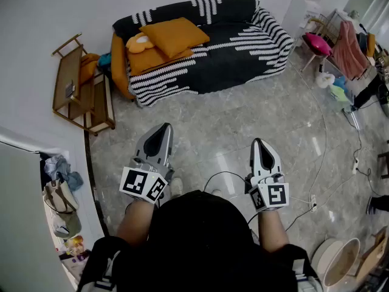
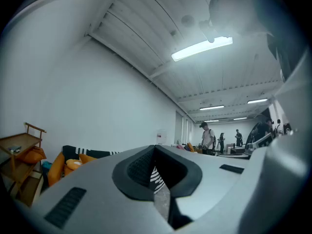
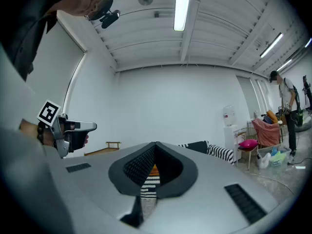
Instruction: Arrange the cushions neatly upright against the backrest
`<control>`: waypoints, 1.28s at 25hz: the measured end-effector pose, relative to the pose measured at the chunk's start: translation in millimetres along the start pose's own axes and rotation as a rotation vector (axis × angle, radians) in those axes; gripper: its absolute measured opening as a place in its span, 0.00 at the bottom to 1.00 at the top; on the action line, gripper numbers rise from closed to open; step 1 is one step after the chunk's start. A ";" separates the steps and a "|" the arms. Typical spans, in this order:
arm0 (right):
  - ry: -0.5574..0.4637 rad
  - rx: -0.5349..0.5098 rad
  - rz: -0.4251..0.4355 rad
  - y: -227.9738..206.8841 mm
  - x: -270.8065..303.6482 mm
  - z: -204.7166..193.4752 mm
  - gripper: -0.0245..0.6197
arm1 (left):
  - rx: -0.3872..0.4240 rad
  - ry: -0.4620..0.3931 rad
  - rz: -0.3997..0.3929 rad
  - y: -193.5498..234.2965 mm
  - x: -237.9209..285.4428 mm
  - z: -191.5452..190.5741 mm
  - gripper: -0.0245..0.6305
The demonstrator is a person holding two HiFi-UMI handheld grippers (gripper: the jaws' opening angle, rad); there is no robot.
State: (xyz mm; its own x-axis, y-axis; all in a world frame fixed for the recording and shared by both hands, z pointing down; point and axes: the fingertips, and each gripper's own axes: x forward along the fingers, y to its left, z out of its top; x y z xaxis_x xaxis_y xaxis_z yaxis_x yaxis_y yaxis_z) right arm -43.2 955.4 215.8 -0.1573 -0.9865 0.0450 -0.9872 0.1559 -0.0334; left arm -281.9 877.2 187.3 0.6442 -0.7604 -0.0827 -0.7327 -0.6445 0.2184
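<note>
1. Glossy grey stone-tile floor (image 1: 243, 132), plain white wall behind, ceiling strip lights on.
2. Black sofa with white zigzag stripes (image 1: 231, 47) against the wall, set at an angle in the head view.
3. Slatted wooden rack (image 1: 79, 93) just beside the sofa's left end; pink round stool (image 1: 317, 41) and draped clothes near the right end.
4. Thin black cables (image 1: 331, 163) across the floor on the right; round white basin (image 1: 337, 260) at the lower right corner.
5. Other people standing far back in the room, seen small in both gripper views.
6. Large square orange cushion (image 1: 176, 35) lying flat on the left part of the seat, not upright, overlapping a second orange cushion (image 1: 149, 58) beneath it.
7. Small orange-and-cream plush (image 1: 140, 42) touching the top cushion's left edge; kind of toy not readable.
8. Left grey two-jaw gripper (image 1: 163, 128) – jaws pressed together, nothing between them, pointing level toward the sofa's left half.
9. Right grey two-jaw gripper (image 1: 259, 143) – jaws likewise pressed together and empty, level, aimed at the sofa.
10. Both grippers over bare floor, well apart from sofa and cushions; cushions ahead and to the left of both tips.
11. Through the gap in the right jaws: striped sofa front with a strip of orange above it.
</note>
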 end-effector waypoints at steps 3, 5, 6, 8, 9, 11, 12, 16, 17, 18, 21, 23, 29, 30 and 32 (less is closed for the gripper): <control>-0.014 0.019 -0.013 -14.6 -5.3 0.8 0.08 | 0.030 0.003 -0.010 -12.1 7.7 -3.4 0.06; -0.014 0.039 -0.020 -24.9 -8.6 3.0 0.08 | 0.039 0.007 -0.017 -21.9 13.7 -5.5 0.06; -0.017 0.048 -0.023 -29.5 -10.0 4.8 0.08 | 0.042 0.009 -0.019 -26.4 16.4 -6.0 0.06; -0.025 0.043 -0.023 -37.2 -13.0 6.0 0.08 | 0.041 0.008 -0.018 -32.8 20.1 -5.5 0.06; -0.031 0.039 -0.022 -40.0 -14.5 6.9 0.08 | 0.038 0.005 -0.016 -35.4 21.0 -4.8 0.06; -0.045 0.035 -0.019 -44.5 -18.2 10.0 0.08 | 0.035 0.001 -0.013 -40.9 22.0 -3.4 0.06; -0.050 0.036 -0.017 -45.8 -20.4 11.6 0.08 | 0.036 0.000 -0.011 -43.7 22.5 -3.1 0.06; -0.068 0.069 -0.003 -51.9 -27.3 17.0 0.08 | -0.002 -0.002 -0.047 -62.4 30.0 -4.0 0.06; -0.066 0.073 -0.014 -56.1 -28.9 16.2 0.08 | -0.013 0.000 -0.074 -71.1 33.4 -4.4 0.06; -0.066 0.070 -0.029 -60.0 -30.3 15.7 0.08 | -0.014 0.003 -0.101 -80.1 36.7 -5.4 0.07; -0.103 0.030 -0.030 -65.3 -33.9 21.0 0.09 | 0.005 0.017 -0.123 -99.5 45.9 -12.3 0.07; -0.127 0.030 -0.018 -69.6 -39.2 27.0 0.12 | -0.009 0.020 -0.107 -107.8 50.7 -15.0 0.09; -0.137 0.082 -0.019 -74.0 -54.7 20.6 0.54 | -0.021 0.050 -0.092 -112.9 46.1 -15.6 0.52; -0.126 0.086 -0.008 -74.2 -52.7 16.8 0.54 | -0.018 0.048 -0.080 -109.7 44.0 -15.5 0.52; -0.113 0.085 0.005 -73.8 -45.0 11.9 0.54 | -0.013 0.049 -0.058 -100.2 42.9 -16.2 0.53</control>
State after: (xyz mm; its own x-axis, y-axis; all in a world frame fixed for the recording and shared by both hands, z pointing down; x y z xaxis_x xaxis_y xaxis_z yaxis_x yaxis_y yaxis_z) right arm 37.0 987.7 204.4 -0.1532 -0.9858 -0.0680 -0.9800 0.1605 -0.1176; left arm -177.3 910.4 177.6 0.6956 -0.7169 -0.0474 -0.6913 -0.6858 0.2275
